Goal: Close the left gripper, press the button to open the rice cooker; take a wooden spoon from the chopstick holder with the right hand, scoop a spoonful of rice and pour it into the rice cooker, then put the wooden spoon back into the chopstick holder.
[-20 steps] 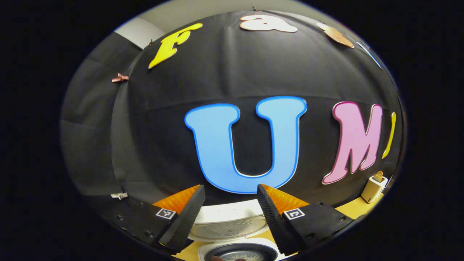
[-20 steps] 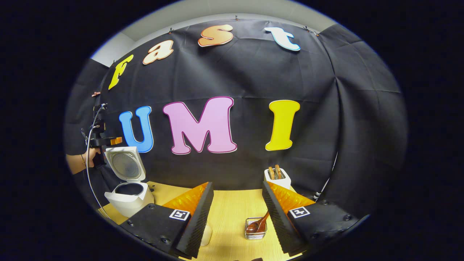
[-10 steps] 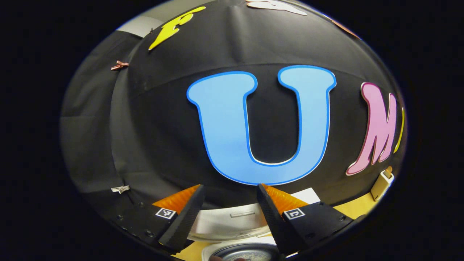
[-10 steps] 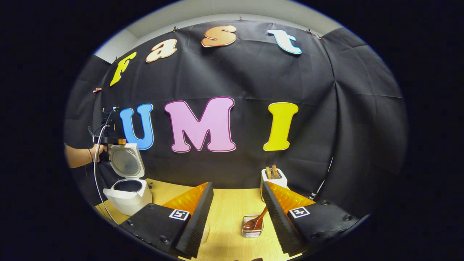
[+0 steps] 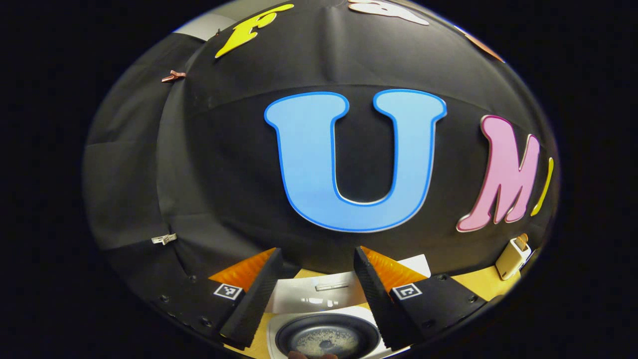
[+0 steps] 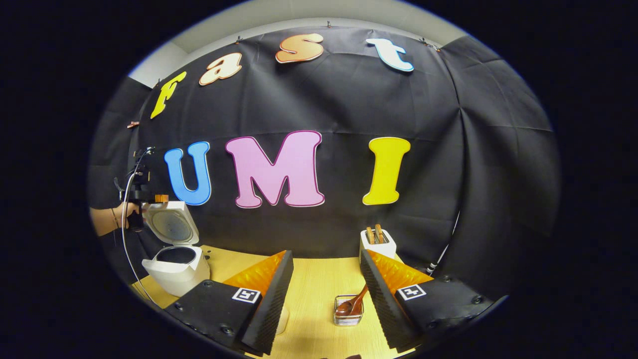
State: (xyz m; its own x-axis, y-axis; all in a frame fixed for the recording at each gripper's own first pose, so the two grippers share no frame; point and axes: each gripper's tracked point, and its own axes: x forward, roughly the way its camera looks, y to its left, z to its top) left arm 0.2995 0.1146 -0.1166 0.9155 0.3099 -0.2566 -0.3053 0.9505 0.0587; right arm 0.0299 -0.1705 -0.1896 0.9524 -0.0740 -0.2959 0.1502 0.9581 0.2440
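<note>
The white rice cooker stands open at the table's left, its lid raised. In the left gripper view its lid and dark inner pot, with some pale grains in it, lie just below my open left gripper. In the right gripper view a hand holds the left gripper by the lid's top edge. My right gripper is open and holds nothing. A brown wooden spoon rests in a small clear container ahead of it, near its right finger.
A white holder with two wooden pieces sticking up stands at the back of the yellow wooden table; it also shows at the far right as the white holder. A small white cup sits partly hidden behind the right gripper's left finger.
The left gripper moved closer to the wall, then dipped, so more of the inner pot shows. The lid has tipped slightly further back. The right gripper has barely shifted.
</note>
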